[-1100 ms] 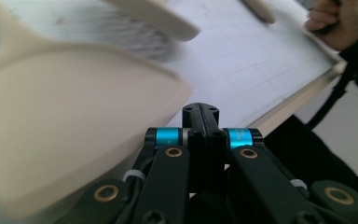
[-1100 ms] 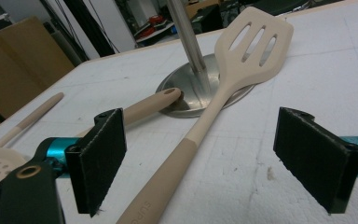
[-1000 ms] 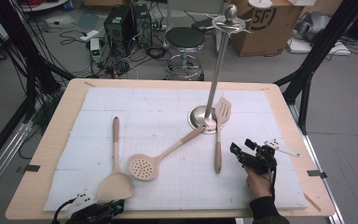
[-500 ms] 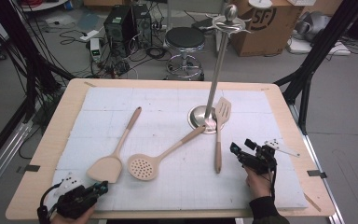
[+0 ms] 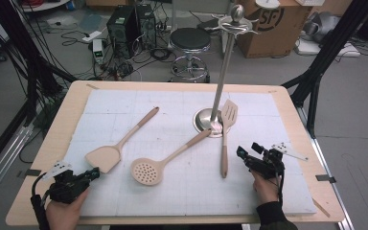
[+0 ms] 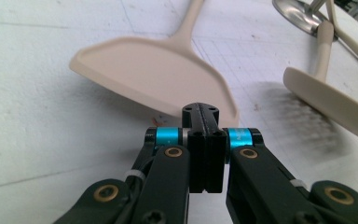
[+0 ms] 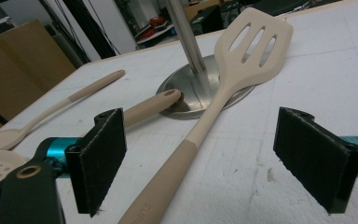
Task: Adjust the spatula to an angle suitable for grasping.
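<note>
My right gripper (image 7: 214, 163), jaws apart, faces the slotted spatula (image 7: 242, 60); it looks light and stiff, so I'd grip its handle. Left gripper (image 6: 204, 112) is closed, empty.

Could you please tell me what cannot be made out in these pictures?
- Solid spatula, left gripper view: its near edge is hidden behind the shut left gripper.
- Slotted spatula, right gripper view: handle end cut off by the bottom edge.
- Skimmer, left gripper view: bowl blurred, holes unreadable.
</note>
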{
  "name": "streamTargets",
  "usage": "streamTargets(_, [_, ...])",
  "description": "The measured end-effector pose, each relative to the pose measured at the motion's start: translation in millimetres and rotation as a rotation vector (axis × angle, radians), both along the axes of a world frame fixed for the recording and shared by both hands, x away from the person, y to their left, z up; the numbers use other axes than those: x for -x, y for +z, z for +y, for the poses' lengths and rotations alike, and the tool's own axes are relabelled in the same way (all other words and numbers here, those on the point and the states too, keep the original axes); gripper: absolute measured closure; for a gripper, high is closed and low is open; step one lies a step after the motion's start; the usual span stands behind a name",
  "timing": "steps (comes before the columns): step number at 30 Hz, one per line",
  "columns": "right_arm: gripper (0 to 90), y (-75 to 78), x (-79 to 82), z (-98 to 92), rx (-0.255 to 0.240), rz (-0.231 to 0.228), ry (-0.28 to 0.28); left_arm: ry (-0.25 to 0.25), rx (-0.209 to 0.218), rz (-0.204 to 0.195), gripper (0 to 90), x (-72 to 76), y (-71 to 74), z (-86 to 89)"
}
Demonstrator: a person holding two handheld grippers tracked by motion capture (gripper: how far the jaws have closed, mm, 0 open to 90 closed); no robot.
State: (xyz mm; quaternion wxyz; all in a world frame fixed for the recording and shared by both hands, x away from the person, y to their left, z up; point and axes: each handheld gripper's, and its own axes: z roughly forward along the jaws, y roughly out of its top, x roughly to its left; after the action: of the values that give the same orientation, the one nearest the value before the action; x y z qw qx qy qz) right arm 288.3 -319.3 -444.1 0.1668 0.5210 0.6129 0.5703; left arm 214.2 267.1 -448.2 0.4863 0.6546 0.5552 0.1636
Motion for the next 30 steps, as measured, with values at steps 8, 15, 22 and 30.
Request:
streamTargets(8, [16.6, -1.1, -2.0, 0.0, -0.003, 0.004, 0.0, 0.007, 0.055, -0.108, 89.6, 14.3, 8.5, 9.7])
streamTargets(15, [16.6, -1.9, -1.7, 2.3, 0.018, 0.015, 0.006, 0.043, 0.126, -0.134, 58.0, 9.5, 20.7, 19.9])
streamTargets(22, [16.6, -2.8, -1.2, 1.1, 0.015, 0.02, 0.008, -0.041, 0.125, -0.134, 52.6, -10.9, 28.8, 8.7])
streamTargets(30, [16.6, -2.2, 0.0, 1.2, 0.013, 0.017, 0.015, -0.135, 0.094, -0.137, 43.4, -31.6, 28.9, -5.8])
